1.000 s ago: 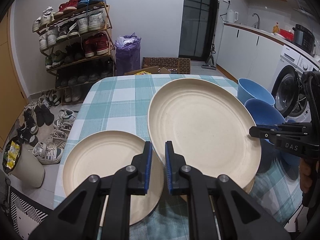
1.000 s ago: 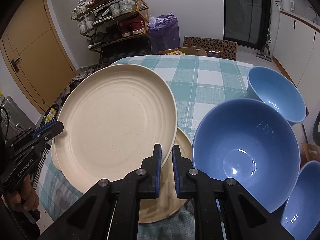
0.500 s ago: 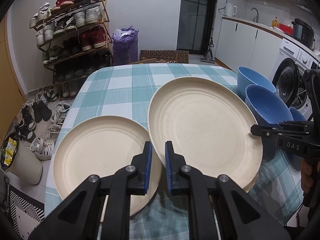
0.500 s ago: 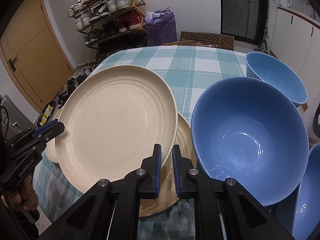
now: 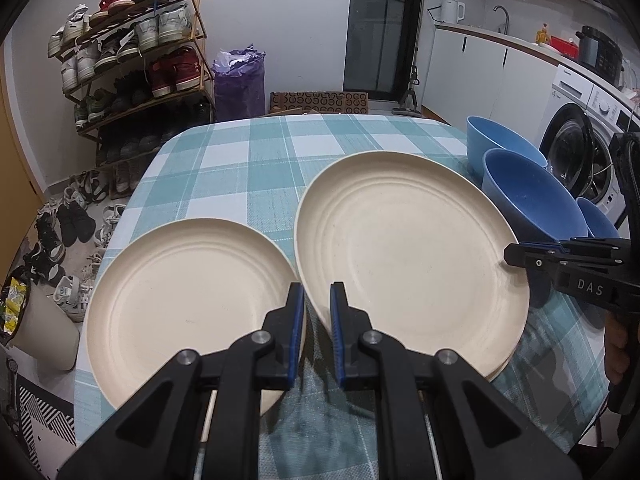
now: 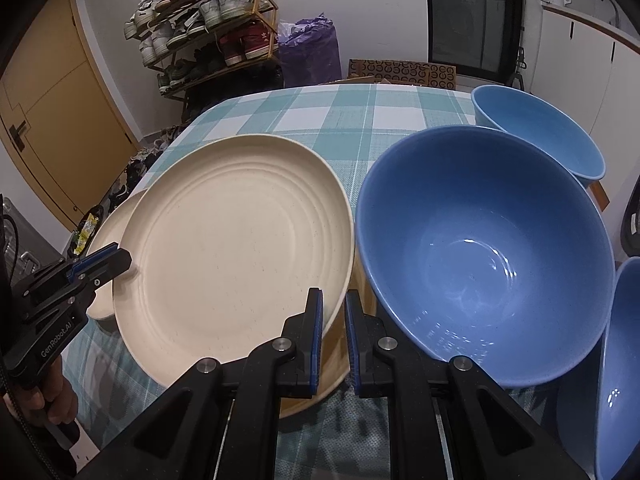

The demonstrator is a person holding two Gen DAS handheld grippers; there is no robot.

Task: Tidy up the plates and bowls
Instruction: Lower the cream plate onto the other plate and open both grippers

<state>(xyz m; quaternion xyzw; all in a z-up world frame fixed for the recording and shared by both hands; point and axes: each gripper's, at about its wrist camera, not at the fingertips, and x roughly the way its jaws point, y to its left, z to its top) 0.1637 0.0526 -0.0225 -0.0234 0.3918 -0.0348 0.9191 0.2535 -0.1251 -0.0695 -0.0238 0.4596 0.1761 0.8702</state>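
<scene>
While both grippers are pinching opposite edges of one cream plate (image 5: 408, 248), a table (image 5: 256, 168) under a teal-and-white checked cloth is filling most of each view. The left gripper (image 5: 317, 312) is clamping the plate's near-left rim, jaws nearly together on it; the right gripper (image 6: 333, 320) is clamping the opposite rim the same way. The held plate is sitting tilted over a second plate (image 6: 332, 376), whose edge is peeking out underneath; whether the two are touching is hard to tell. A third plate (image 5: 180, 304) is lying flat on the cloth just to the left. Three blue bowls are crowding the right edge: a large bowl (image 6: 488, 256) beside the held plate, a far bowl (image 6: 536, 128) behind it, a near bowl (image 6: 624, 360) cut off by the frame. Behind the table, a shoe rack (image 5: 132, 60), a purple bag (image 5: 240, 80) and a dark glass door (image 5: 380, 28) are lining the wall; a washing machine (image 5: 580, 140) is standing to the right, partly hidden by the right gripper's body.
</scene>
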